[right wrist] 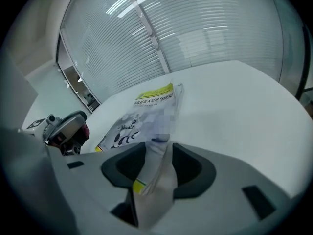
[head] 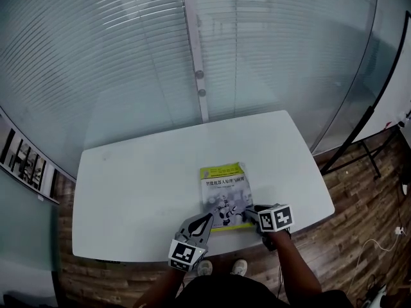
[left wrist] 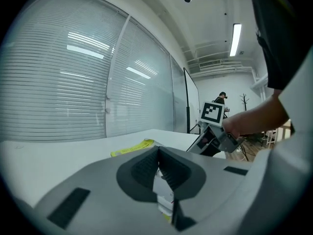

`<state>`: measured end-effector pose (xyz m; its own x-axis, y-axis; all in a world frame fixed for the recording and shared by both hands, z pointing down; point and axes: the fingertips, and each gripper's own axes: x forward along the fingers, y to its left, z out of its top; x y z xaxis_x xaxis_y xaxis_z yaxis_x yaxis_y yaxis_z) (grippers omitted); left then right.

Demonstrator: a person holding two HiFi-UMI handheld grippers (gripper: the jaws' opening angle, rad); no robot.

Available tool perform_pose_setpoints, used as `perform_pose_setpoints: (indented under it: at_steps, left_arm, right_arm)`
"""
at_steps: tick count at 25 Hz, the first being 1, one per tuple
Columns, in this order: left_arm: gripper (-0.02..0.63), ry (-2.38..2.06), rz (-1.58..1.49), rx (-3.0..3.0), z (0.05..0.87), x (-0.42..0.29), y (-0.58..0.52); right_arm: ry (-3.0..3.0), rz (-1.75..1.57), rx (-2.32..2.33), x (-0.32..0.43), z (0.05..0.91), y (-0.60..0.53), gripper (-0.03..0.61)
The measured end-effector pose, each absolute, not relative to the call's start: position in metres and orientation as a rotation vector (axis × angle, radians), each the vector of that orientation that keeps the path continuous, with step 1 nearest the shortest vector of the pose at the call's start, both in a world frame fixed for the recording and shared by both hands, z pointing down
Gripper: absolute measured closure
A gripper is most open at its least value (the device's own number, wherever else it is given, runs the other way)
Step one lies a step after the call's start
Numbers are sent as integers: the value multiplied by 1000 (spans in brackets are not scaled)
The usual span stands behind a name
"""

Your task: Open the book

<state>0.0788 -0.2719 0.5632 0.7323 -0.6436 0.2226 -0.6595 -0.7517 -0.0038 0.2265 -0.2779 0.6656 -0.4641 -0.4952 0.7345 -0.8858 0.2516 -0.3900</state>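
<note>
From the head view, the book [head: 223,194] lies flat on the white bench [head: 128,191], front cover up and shut, and the bench's near edge runs close past the book's bottom end. The left claw [head: 207,218] sits at the book's near left corner and the right claw [head: 250,213] at its near right corner. From up here no page shows, so I'd say the opening itself hasn't begun.

In the left gripper view, the left claw [left wrist: 157,153] has its jaws pressed together at the tips. Behind them, a bit of the book's white and yellow corner shows through the gap. I can't tell whether the claw bears down on that corner or only hangs over it. The book's far yellow end [left wrist: 134,147] lies flat beyond.

In the right gripper view, the right claw [right wrist: 160,148] stands spread wide, with the book's near corner [right wrist: 146,173] between the jaws and neither pad pressing on it. The cover may curl up a little there, but it's too blurred to be sure. The rest of the cover [right wrist: 142,116] lies flat.

To my eye that's approach done, with pinching the cover and swinging it over left to do.
</note>
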Motion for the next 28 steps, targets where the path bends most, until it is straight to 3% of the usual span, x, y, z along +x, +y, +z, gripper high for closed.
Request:
perform_pose_setpoints:
  at_steps: [13, 28]
  left_arm:
    - [600, -1202, 334, 2803, 563, 85, -252]
    - [600, -1250, 331, 2773, 557, 46, -246]
  right_arm:
    - [-2185, 1138, 1188, 230, 658, -277, 509]
    - [-2182, 925, 1347, 232, 639, -280, 535]
